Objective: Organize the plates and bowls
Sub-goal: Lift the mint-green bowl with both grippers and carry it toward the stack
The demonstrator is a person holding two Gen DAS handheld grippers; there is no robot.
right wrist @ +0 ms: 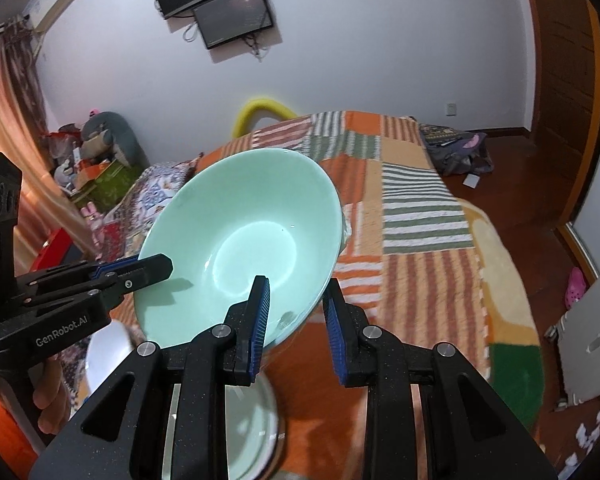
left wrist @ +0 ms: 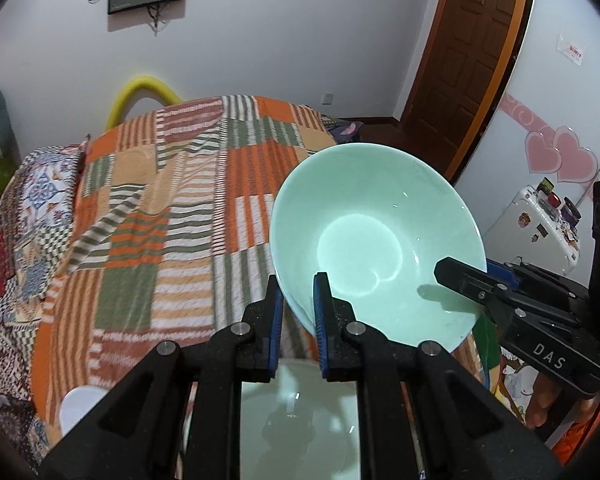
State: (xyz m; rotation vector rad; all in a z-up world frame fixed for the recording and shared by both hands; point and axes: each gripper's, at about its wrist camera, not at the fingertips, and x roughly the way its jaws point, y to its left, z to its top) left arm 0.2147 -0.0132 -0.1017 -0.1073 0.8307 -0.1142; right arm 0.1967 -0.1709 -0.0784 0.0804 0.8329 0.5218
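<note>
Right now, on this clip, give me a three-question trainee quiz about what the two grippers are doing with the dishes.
1. True or false: the green bowl is gripped by its rim on two sides.
2. What lies under the raised bowl? A) a metal pot B) another pale dish C) a cup
3. Fill in: the surface behind the bowl is a patchwork ____.

Key: 1 true, the left gripper and the right gripper each clamp the rim. 2 B. 3 bedspread.

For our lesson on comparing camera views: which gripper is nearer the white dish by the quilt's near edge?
Left. The left gripper is right beside the white dish, while the right gripper grips the opposite rim of the mint-green bowl, farther from the dish.
</note>
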